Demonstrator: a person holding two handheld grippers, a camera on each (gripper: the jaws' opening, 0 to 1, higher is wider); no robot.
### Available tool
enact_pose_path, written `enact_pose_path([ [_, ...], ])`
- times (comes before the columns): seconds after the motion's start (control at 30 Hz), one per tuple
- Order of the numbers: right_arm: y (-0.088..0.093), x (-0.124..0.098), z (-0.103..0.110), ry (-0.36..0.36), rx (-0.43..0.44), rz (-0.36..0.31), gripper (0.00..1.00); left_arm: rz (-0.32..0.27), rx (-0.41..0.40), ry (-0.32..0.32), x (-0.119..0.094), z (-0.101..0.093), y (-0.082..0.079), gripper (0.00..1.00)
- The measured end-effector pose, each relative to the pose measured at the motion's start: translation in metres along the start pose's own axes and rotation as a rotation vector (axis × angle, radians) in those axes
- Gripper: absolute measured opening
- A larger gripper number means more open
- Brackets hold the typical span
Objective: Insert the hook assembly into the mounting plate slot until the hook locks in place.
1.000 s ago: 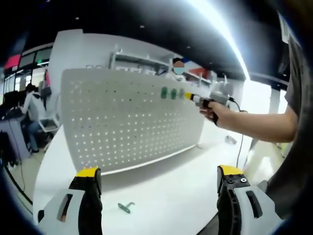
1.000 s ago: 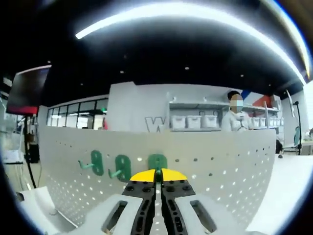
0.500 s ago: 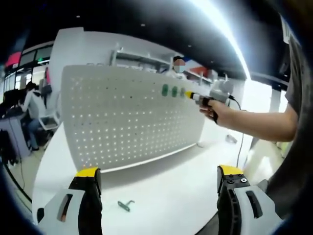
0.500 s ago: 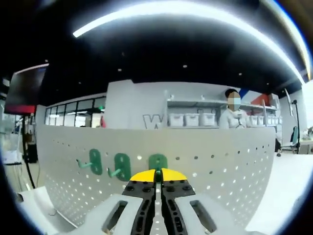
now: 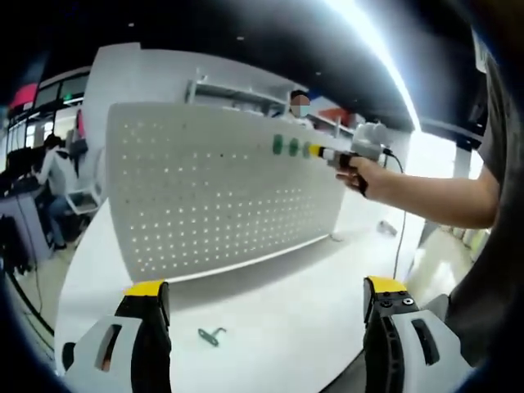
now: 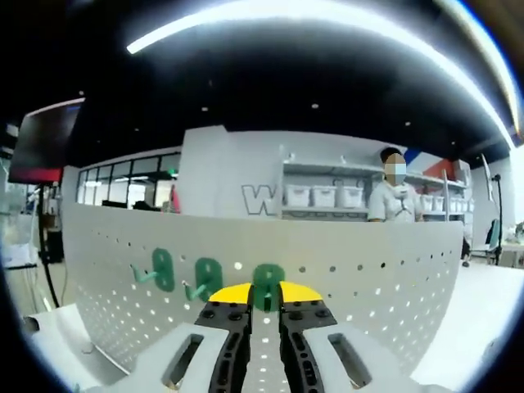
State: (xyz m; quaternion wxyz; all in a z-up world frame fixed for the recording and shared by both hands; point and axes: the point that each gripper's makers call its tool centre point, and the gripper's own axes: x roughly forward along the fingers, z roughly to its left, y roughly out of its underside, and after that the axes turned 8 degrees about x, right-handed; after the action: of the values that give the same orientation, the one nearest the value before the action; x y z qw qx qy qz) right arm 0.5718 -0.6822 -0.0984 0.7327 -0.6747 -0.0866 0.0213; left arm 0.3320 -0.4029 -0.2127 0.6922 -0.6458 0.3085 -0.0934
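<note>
A white pegboard mounting plate (image 5: 205, 196) stands upright on the white table (image 5: 286, 311). Three green hook assemblies sit in a row near its top edge (image 5: 292, 147). In the right gripper view the third green hook (image 6: 267, 277) hangs on the pegboard (image 6: 368, 278) just beyond my right gripper (image 6: 266, 296), whose jaws stand slightly parted, so it is open. Two more green hooks (image 6: 163, 268) (image 6: 207, 278) hang to its left. My right gripper (image 5: 329, 153) is held by a hand at the board's upper right. My left gripper (image 5: 266, 288) is wide open over the table, holding nothing.
A small loose metal hook (image 5: 211, 335) lies on the table between the left jaws. The person's arm (image 5: 426, 195) reaches in from the right, with a cable (image 5: 399, 241) hanging below. Another person (image 6: 393, 201) and shelves with bins (image 6: 323, 196) stand behind the board.
The right jaws, closed together on the third hook before, have parted, and the green hook plate now shows in the gap. The left gripper has stayed put.
</note>
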Motion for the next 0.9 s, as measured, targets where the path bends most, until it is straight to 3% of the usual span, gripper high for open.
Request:
enact_pose_path([
  [0.2,0.002,-0.006,0.0,-0.004,0.015,0.016,0.14,0.011,0.007,0.002,-0.001,-0.001,0.004,1.0],
  [0.57,0.009,-0.039,0.001,-0.023,-0.011,0.06,0.21,0.03,0.004,-0.009,-0.006,0.002,0.014,1.0],
  [0.67,0.017,-0.053,0.003,-0.04,0.027,0.088,0.24,0.033,0.003,-0.011,-0.007,0.003,0.016,1.0],
  [0.77,0.029,-0.064,0.01,-0.077,-0.01,0.131,0.26,0.043,0.004,-0.01,-0.007,0.003,0.02,1.0],
  [0.9,0.043,-0.081,0.02,-0.12,0.017,0.176,0.33,0.058,0.005,-0.01,-0.008,0.002,0.026,1.0],
])
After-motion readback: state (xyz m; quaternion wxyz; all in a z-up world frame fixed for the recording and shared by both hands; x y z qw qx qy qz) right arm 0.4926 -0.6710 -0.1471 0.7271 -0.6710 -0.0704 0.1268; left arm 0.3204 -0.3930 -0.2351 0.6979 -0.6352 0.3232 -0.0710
